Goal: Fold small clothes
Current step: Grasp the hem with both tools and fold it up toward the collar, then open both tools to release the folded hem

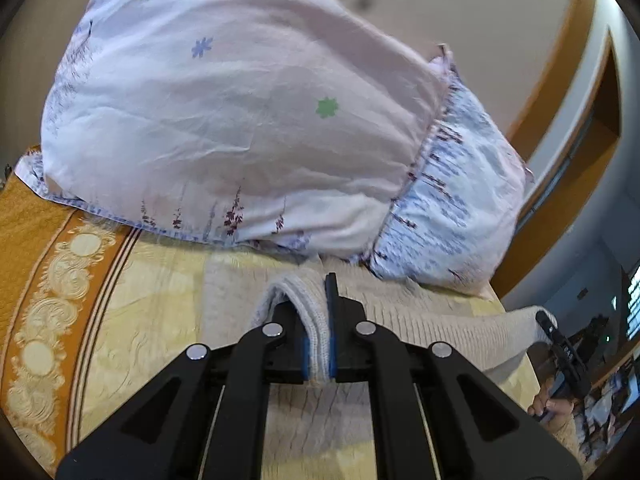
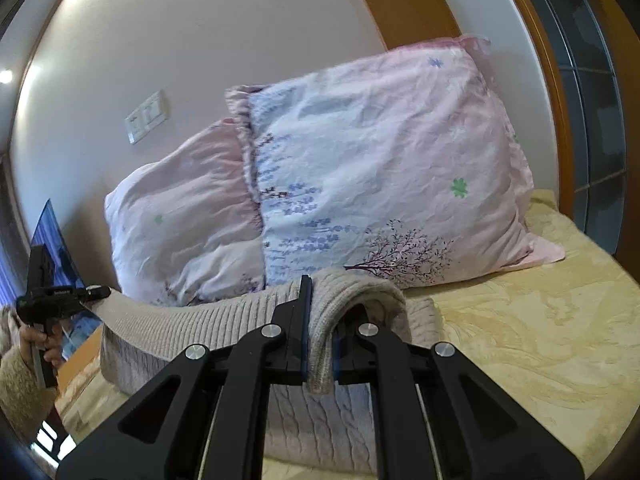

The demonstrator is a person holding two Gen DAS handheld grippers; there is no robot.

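Note:
A beige knitted sweater (image 1: 420, 320) lies on the yellow bedspread (image 1: 140, 292), with its edge lifted and stretched between both grippers. My left gripper (image 1: 318, 320) is shut on a fold of the sweater's edge. My right gripper (image 2: 320, 320) is shut on the other end of that edge (image 2: 352, 292), which drapes over its right finger. The right gripper also shows at the right of the left wrist view (image 1: 554, 332), and the left gripper at the left of the right wrist view (image 2: 94, 292), each pinching the knit. The rest of the sweater (image 2: 320, 428) hangs down onto the bed.
Two pink and blue floral pillows (image 2: 380, 184) (image 2: 180, 220) lean against the wall just behind the sweater. The bedspread has an orange patterned border (image 1: 44, 312) at the left. A wooden frame (image 2: 552, 92) and a window stand at the right.

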